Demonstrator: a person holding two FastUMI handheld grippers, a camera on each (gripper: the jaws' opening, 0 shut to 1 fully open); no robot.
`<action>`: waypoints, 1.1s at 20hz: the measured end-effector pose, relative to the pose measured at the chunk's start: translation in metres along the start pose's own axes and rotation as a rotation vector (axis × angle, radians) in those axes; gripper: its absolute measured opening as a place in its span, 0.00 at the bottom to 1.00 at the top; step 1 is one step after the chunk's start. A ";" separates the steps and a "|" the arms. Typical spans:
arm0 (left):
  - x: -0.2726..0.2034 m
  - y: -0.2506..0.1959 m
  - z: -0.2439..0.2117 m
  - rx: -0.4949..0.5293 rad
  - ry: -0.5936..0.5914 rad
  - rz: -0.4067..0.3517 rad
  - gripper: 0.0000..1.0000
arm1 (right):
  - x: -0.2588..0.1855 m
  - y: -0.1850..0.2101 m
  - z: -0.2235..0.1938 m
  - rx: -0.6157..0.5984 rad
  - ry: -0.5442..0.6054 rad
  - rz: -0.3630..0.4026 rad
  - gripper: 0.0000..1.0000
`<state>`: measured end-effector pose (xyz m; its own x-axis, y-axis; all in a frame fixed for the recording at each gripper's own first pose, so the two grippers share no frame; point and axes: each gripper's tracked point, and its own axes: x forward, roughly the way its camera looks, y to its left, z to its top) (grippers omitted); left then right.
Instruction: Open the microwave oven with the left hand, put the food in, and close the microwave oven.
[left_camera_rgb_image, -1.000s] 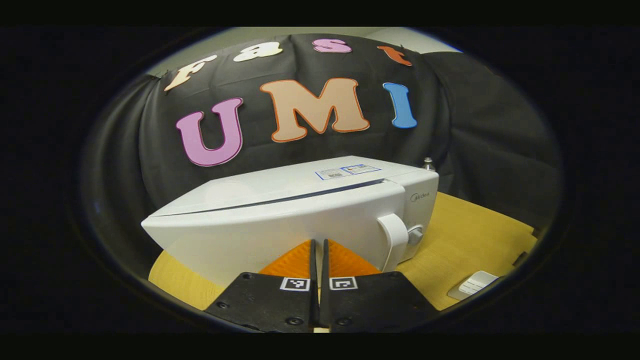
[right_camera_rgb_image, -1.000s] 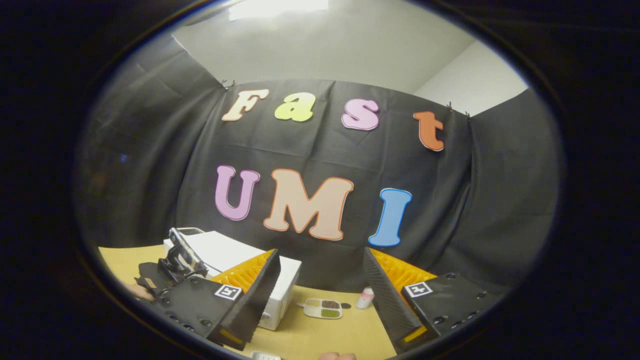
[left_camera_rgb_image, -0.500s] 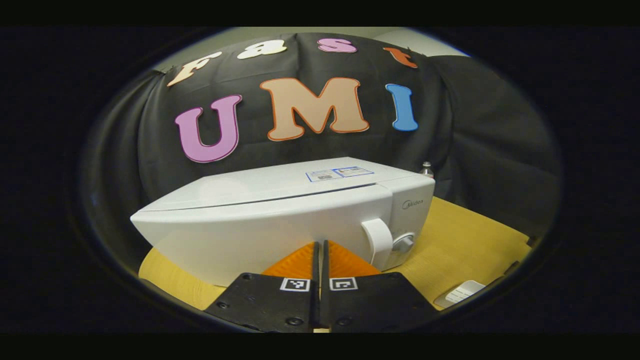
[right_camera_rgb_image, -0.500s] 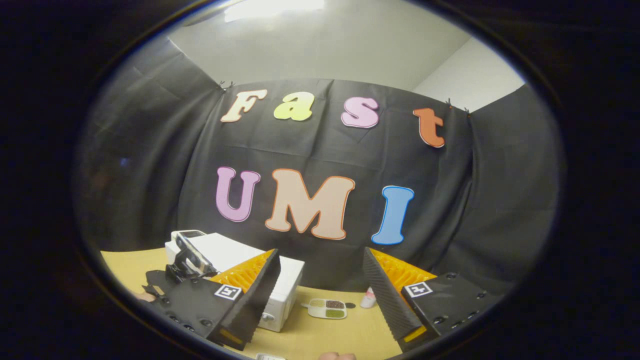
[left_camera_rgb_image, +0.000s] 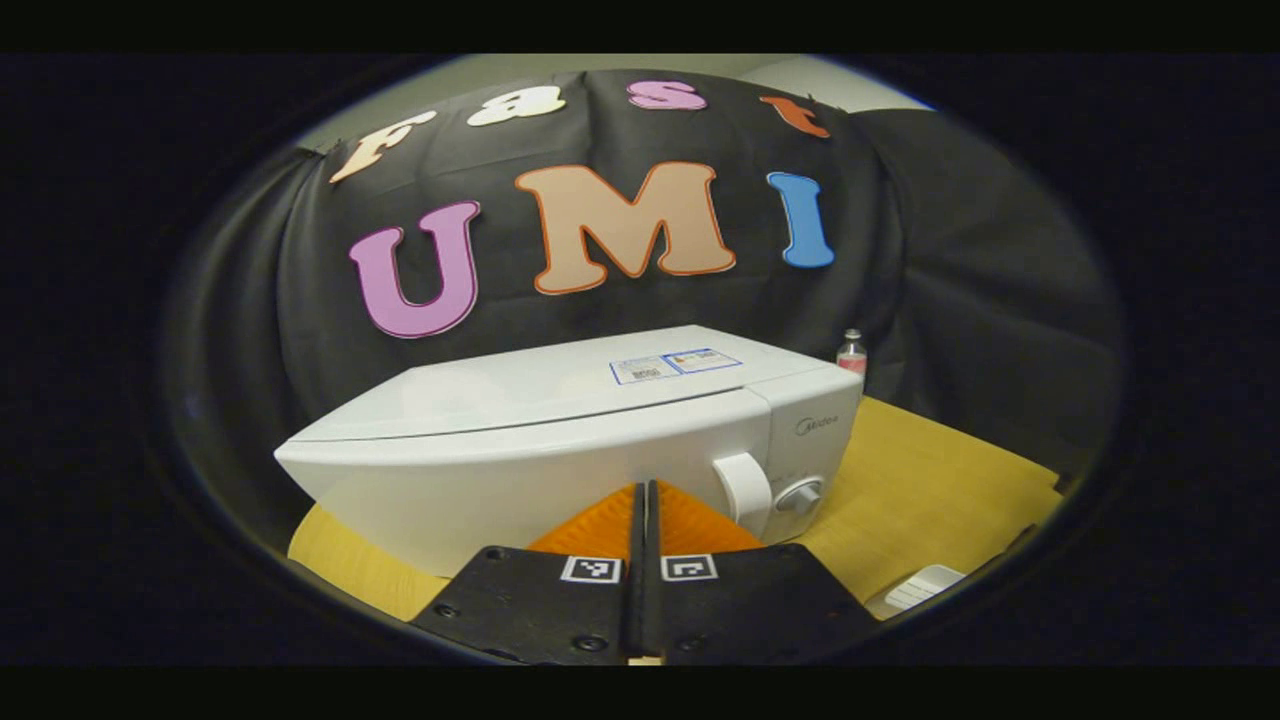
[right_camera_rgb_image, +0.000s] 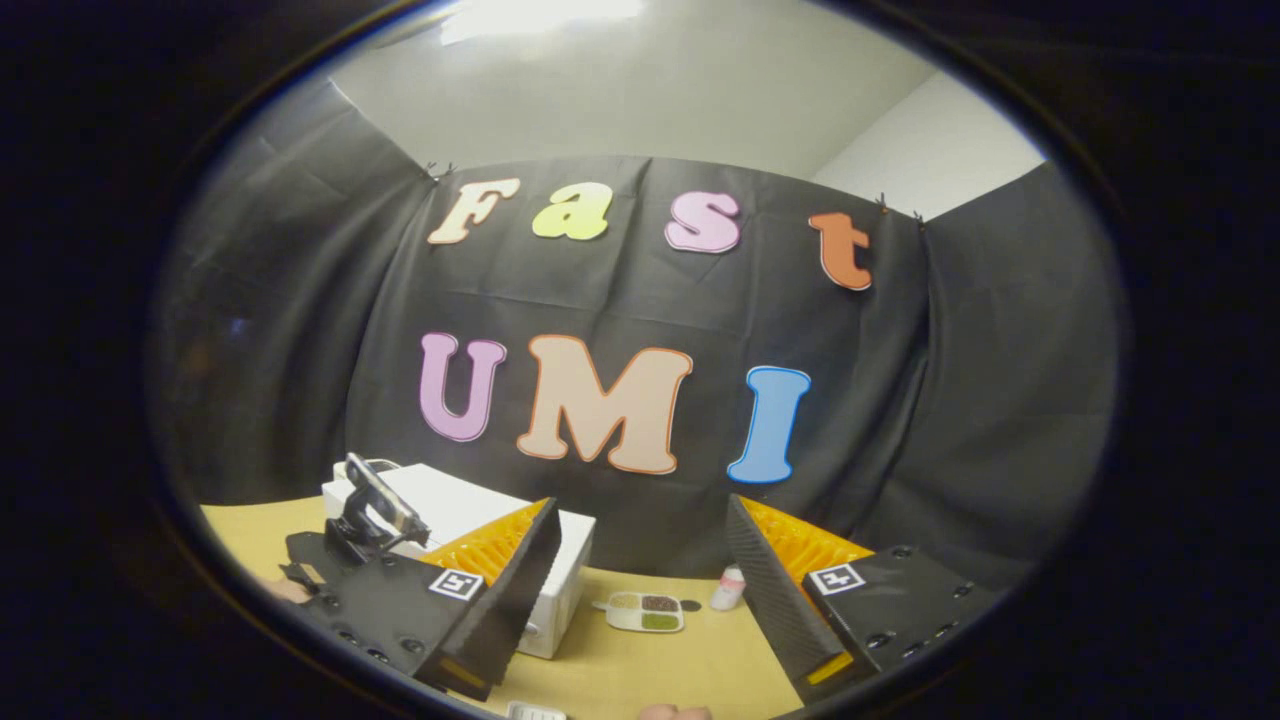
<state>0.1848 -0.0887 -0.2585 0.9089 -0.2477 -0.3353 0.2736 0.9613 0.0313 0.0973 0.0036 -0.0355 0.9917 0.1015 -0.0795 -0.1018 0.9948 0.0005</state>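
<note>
Two fingers of the left gripper press together at the bottom of the left gripper view, with nothing between them. Just beyond their tips stands the microwave on the table, its door flush with the body. The door's handle and a round knob sit toward the right end of its front. A small bottle stands behind the microwave's right corner, near the cloth wall.

In the right gripper view, the right gripper is spread wide and holds nothing. Past its fingers, on the table, lies a food tray with three compartments holding pale, dark and green fillings. The microwave stands well apart to the tray's left, and the bottle stands just beside the tray's right end.
</note>
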 end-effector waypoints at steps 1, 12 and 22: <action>-0.010 0.002 0.009 -0.021 -0.012 0.005 0.01 | -0.001 0.001 -0.001 0.003 0.004 0.001 0.96; -0.141 0.020 0.133 -0.055 -0.229 -0.002 0.46 | -0.019 0.023 0.001 0.045 -0.002 0.074 0.97; -0.236 0.061 0.197 -0.104 -0.351 0.140 0.94 | -0.045 0.020 0.014 0.088 0.007 0.097 1.00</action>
<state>0.0488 0.0051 0.0077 0.9925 -0.1221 0.0082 0.1223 0.9913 -0.0479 0.0513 0.0192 -0.0174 0.9768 0.1979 -0.0818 -0.1899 0.9771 0.0963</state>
